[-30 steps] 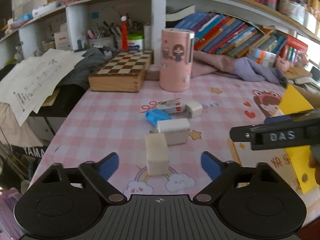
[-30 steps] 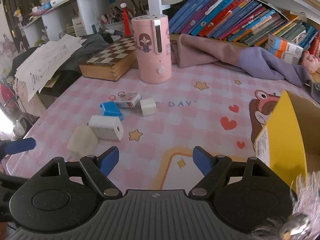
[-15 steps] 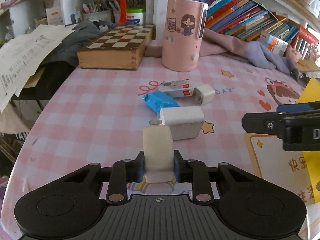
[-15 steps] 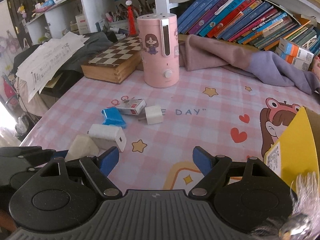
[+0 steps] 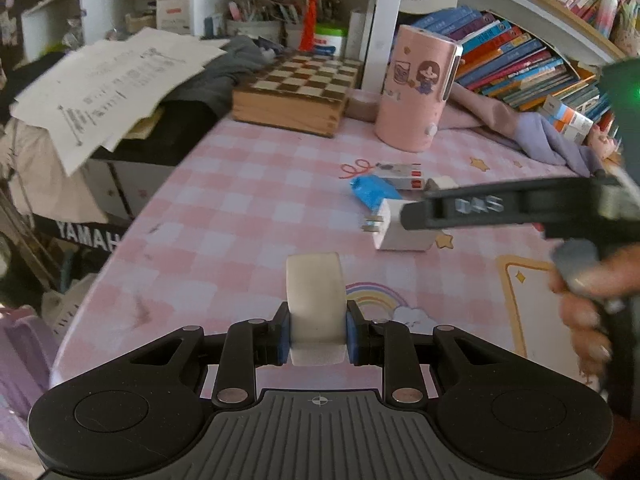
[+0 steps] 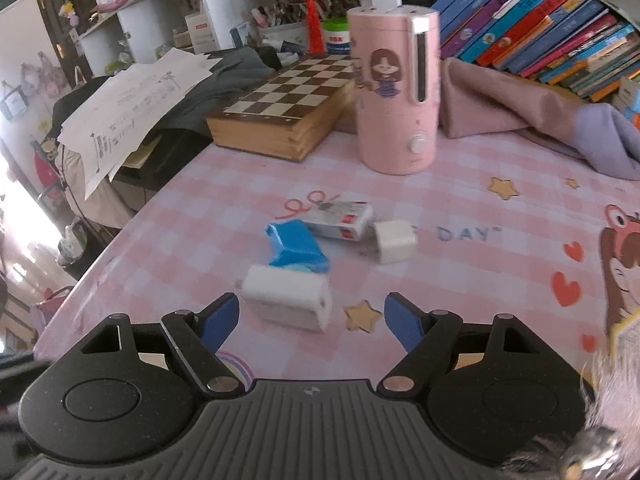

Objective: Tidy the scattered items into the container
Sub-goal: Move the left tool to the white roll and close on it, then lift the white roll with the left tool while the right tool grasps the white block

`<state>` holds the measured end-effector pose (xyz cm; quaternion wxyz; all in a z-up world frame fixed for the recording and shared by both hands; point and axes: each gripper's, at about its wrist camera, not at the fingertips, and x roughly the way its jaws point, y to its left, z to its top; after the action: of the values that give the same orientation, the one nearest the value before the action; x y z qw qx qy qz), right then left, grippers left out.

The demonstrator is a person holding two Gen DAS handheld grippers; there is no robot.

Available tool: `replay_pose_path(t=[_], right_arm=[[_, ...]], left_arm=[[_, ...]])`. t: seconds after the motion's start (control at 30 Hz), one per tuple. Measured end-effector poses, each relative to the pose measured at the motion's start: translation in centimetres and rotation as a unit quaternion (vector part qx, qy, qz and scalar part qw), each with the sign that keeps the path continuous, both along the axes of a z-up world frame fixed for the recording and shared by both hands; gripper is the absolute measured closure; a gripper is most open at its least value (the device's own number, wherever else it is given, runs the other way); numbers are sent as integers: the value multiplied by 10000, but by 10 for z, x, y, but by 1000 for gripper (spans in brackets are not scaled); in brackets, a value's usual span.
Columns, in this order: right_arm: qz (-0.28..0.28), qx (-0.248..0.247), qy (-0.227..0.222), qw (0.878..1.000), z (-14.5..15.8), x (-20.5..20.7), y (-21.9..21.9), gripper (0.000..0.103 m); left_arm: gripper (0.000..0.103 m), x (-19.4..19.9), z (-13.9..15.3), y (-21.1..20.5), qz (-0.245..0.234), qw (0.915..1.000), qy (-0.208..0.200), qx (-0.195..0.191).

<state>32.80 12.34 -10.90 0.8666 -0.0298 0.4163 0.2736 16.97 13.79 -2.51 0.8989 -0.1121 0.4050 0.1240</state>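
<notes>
The left gripper [image 5: 317, 330] was clamped on a cream block [image 5: 316, 304], gripped between its blue pads above the pink checked tablecloth [image 5: 224, 216]. The right gripper [image 6: 312, 316] stood wide, holding nothing, just short of the white charger [image 6: 288, 298]. Beyond the charger lay a blue packet [image 6: 294, 246], a white-and-red box [image 6: 340, 220] and a small white cube adapter [image 6: 394, 240], closely grouped. In the left wrist view, the right tool's black arm crossed in front of the charger and the cube. A pink appliance [image 6: 394, 92], a chessboard box [image 6: 288, 108] and a row of books [image 6: 540, 28] stood further back.
</notes>
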Motion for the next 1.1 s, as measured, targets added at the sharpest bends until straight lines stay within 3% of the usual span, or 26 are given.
replay_pose_path(t=[0.27,0.43,1.1], right_arm=[[-193,-135,20,9997,-14,13,20,33],[-74,-60,149,9998,-17,14,21,52],[80,-70,-280,9996,27,-19,-12,53]], left_arm=[[78,-15,6,2,81,9999,-11,129],[78,-16,6,1,84,9999,-44,116],[79,-34,39,-18,8,9957,-864,338]])
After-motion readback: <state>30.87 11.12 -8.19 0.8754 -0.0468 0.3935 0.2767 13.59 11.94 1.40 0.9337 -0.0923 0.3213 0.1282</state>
